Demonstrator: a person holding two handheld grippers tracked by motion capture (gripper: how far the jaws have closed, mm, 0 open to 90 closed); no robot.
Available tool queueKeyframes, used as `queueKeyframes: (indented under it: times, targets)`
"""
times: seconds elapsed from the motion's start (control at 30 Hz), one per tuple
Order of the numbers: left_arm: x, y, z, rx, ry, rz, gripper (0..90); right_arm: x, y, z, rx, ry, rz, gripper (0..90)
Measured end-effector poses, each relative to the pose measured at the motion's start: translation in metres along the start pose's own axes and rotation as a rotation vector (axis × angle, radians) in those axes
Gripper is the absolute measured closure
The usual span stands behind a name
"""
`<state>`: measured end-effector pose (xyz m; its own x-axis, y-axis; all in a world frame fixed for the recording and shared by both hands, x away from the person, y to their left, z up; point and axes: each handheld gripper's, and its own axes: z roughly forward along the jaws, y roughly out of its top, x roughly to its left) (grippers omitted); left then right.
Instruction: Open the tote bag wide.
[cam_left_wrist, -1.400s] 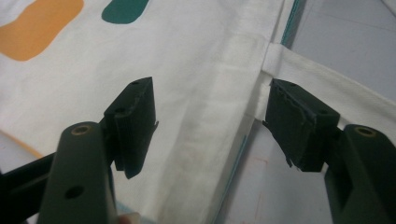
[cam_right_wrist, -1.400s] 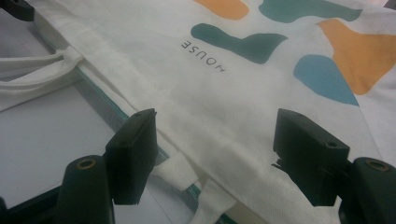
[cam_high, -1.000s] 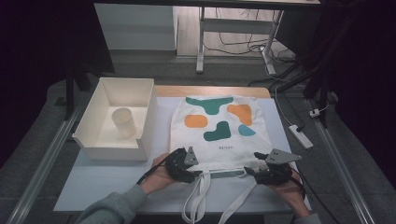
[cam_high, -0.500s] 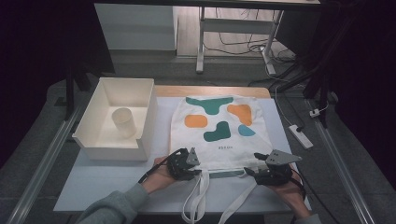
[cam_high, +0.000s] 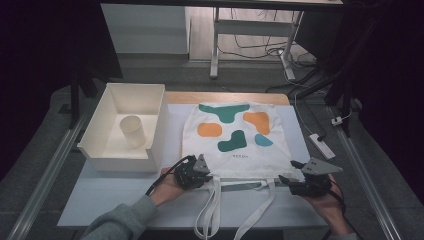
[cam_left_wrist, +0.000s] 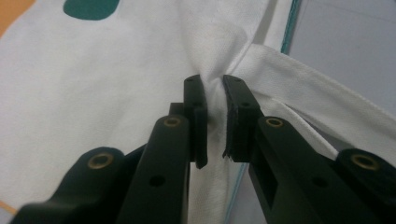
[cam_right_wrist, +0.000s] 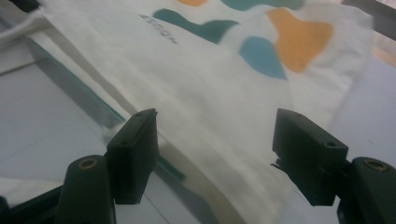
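1. The bag (cam_high: 235, 137) is laid flat on the table (cam_high: 100, 200), right of the box (cam_high: 125, 125).
2. Its near-left corner is pinched in the left gripper (cam_left_wrist: 214, 100).
3. The right gripper (cam_right_wrist: 215, 135) is held open over the near-right corner; closure there is advised before lifting.
4. Small print under the bag's shapes cannot be read.

Left gripper (cam_left_wrist: 214, 119) fingers pinched together; right gripper (cam_right_wrist: 215, 161) fingers spread

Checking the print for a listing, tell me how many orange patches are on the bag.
2 on the bag: one orange patch at its left, another at upper right.
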<state>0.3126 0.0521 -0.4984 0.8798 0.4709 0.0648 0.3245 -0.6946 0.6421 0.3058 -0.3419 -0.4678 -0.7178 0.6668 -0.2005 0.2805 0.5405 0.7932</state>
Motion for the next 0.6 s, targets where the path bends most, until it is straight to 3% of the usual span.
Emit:
queueKeyframes:
  times: [0.03, 0.2, 0.23, 0.37, 0.4, 0.5, 0.6]
  targets:
    - [0.001, 0.000, -0.002, -0.012, 0.008, 0.000, 82.4, -0.003, -0.005, -0.004, -0.001, -0.002, 0.025, 32.1]
    - [0.007, 0.004, -0.016, -0.093, 0.021, -0.029, 83.3, 0.007, -0.003, -0.004, 0.010, 0.040, -0.002, 34.0]
    - [0.009, 0.006, -0.018, -0.106, 0.020, -0.038, 83.5, 0.016, 0.002, 0.000, 0.008, 0.088, -0.019, 35.1]
    - [0.016, 0.013, -0.025, -0.152, 0.019, -0.068, 83.6, 0.037, 0.015, 0.010, 0.017, 0.172, -0.073, 36.3]
    - [0.018, 0.015, -0.027, -0.162, 0.020, -0.073, 83.6, 0.037, 0.015, 0.010, 0.017, 0.172, -0.073, 36.3]
    - [0.023, 0.022, -0.031, -0.184, 0.029, -0.079, 83.7, 0.057, 0.026, 0.023, 0.034, 0.231, -0.121, 36.9]
    - [0.025, 0.027, -0.033, -0.197, 0.030, -0.084, 83.7, 0.067, 0.031, 0.035, 0.062, 0.252, -0.146, 37.5]
